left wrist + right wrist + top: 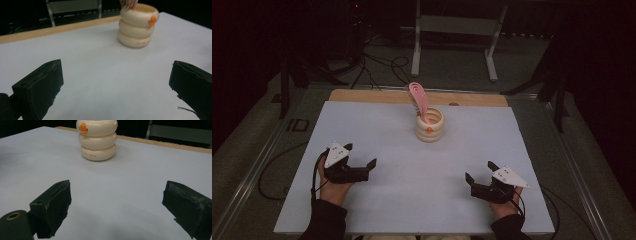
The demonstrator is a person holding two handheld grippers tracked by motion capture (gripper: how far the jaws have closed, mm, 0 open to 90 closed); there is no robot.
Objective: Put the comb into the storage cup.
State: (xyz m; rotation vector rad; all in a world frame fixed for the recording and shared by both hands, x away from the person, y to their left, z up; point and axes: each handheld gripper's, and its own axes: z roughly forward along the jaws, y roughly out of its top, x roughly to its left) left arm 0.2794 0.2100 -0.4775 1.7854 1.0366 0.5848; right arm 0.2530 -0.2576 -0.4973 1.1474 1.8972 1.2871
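Note:
A cream ribbed holder [430,126] made of three stacked rings, with a small orange mark on its front, stands on the white table [412,200] toward the back middle. A pink comb-like thing [419,101] leans out of it to the back left. The same holder [137,26] appears in the left gripper view, and as the holder [97,140] in the right gripper view. My left gripper [360,156] rests open near the front left, well short of the holder. My right gripper [480,171] rests open near the front right. Nothing lies between either pair of jaws.
A wooden strip [362,96] runs along the table's far edge. Behind it are dark floor, cables [377,65] and a white metal frame [452,30]. A person's hands and dark sleeves come in at the bottom.

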